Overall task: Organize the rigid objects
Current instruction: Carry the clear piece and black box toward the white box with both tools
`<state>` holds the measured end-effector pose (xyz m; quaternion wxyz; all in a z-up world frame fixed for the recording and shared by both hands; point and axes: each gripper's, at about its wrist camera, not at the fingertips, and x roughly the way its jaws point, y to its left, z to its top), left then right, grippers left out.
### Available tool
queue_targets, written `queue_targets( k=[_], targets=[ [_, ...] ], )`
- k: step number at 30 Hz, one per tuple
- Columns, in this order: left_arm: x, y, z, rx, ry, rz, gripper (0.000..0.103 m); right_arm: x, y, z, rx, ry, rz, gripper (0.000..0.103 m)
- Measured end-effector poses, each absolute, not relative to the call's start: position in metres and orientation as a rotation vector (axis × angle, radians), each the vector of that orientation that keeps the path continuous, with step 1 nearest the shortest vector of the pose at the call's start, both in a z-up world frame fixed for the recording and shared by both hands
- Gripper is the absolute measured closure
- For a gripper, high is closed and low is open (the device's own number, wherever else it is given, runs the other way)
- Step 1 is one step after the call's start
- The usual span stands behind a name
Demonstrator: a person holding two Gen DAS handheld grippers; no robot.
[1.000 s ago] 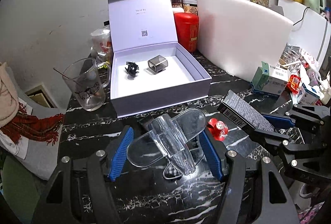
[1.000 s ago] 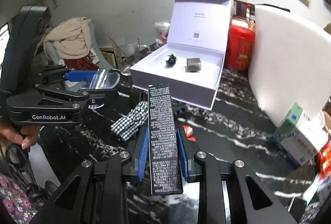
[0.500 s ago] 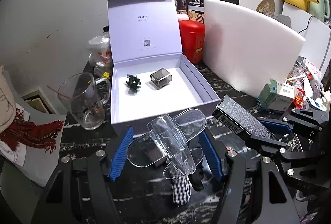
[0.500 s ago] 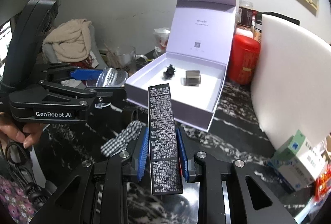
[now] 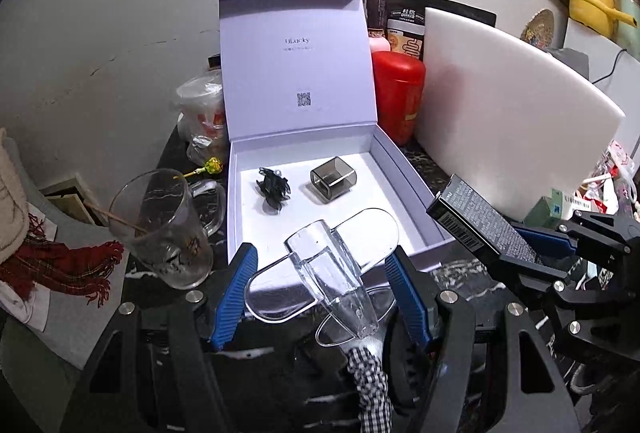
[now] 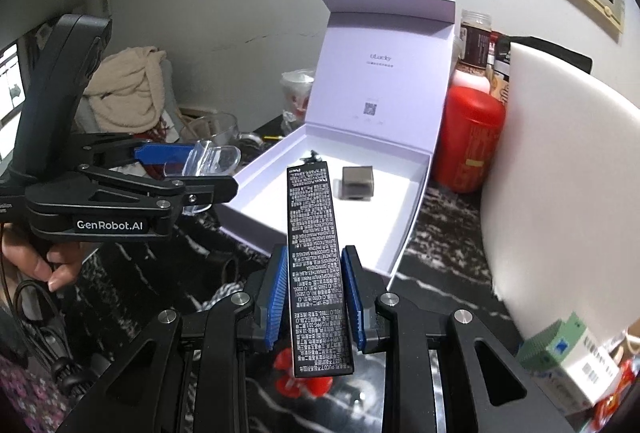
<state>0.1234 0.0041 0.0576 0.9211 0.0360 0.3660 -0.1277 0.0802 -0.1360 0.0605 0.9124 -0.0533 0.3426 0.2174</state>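
Observation:
An open lilac gift box stands on the black marble table with its lid upright. Inside lie a black hair claw and a smoky grey square clip. My left gripper is shut on a clear plastic holder, held over the box's near edge. My right gripper is shut on a long black carton with white print, which sticks up beside the box's right wall.
A glass mug stands left of the box. A red canister and a white board stand to the right. A checked cloth, a small red object and a green-white carton lie nearby. A hand holds the left tool.
Both grippers have moved toward the open box with their loads still gripped; the box now looks larger and nearer. The red object has passed under the right gripper.

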Motion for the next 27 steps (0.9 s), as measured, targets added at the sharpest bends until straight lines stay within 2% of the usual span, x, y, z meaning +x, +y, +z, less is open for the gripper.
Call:
queue_targets(
  k=[27],
  targets=[
    [0.215, 0.000, 0.064, 0.065, 0.731, -0.239, 0.037, 0.177, -0.145, 0.065, -0.103, 0.691, 0.438, 0.076]
  ],
)
